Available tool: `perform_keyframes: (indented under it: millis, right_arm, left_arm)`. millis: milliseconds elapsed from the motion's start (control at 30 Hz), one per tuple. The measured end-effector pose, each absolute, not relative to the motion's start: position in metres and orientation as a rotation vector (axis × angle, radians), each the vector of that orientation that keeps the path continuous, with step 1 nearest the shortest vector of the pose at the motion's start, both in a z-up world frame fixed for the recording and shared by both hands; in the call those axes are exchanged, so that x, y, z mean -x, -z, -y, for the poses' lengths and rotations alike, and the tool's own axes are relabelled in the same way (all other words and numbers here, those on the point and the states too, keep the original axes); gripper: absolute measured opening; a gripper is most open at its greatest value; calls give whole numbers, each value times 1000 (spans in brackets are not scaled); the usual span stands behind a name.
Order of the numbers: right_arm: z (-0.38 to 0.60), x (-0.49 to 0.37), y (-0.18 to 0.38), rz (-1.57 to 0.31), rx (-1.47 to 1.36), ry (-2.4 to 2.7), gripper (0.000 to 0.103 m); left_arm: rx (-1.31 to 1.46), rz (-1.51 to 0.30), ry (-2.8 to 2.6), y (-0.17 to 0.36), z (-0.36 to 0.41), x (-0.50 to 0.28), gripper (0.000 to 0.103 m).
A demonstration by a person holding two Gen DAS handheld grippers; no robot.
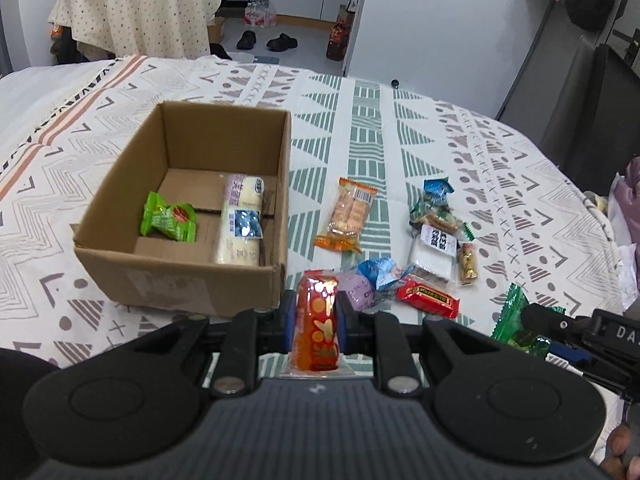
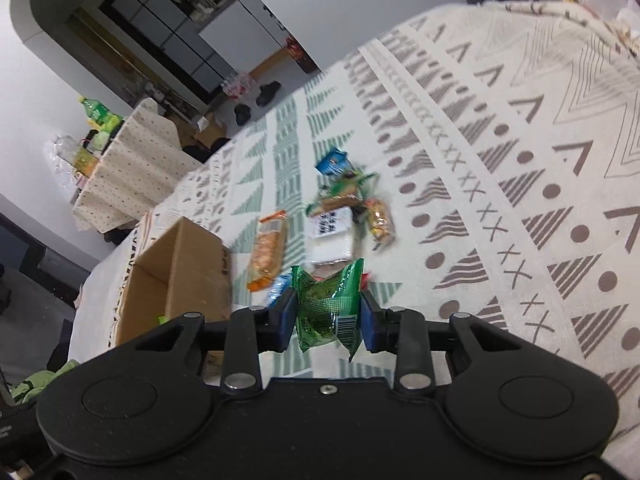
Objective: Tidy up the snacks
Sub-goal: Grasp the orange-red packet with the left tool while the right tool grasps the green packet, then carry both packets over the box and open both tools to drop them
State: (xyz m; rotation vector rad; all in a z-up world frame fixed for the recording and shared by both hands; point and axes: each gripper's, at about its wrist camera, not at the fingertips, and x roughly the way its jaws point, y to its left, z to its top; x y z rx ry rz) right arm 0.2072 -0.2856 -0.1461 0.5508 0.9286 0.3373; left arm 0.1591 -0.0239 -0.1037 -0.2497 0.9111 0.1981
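Note:
My left gripper (image 1: 316, 316) is shut on an orange-red snack packet (image 1: 318, 320), held just right of the near corner of an open cardboard box (image 1: 256, 120). In the box lie a green packet (image 1: 170, 218) and a long white roll packet (image 1: 240, 220). My right gripper (image 2: 330, 314) is shut on a green snack packet (image 2: 328, 308), above the cloth and right of the box (image 2: 180, 264); it also shows in the left wrist view (image 1: 516, 320). Loose snacks lie on the cloth: an orange cracker packet (image 1: 348, 214), a red bar (image 1: 428, 298), a blue wrapper (image 1: 380, 272).
The patterned cloth (image 1: 360, 120) covers the table. A cluster of more wrapped snacks (image 1: 436, 232) lies to the right; it also shows in the right wrist view (image 2: 348, 216). Behind stand a second covered table (image 1: 140, 8), shoes (image 1: 266, 40) on the floor, and dark furniture (image 1: 592, 112) at right.

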Motion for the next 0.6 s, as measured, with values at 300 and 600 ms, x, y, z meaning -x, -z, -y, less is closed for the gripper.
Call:
perform_keyframes:
  millis: [300, 600]
  right_arm:
    - [264, -184, 118, -868, -532, -354, 32]
    - [237, -173, 100, -835, -512, -382, 32]
  left_arm:
    - [270, -868, -184, 79, 6, -145, 19]
    - [300, -840, -198, 63, -21, -137, 18]
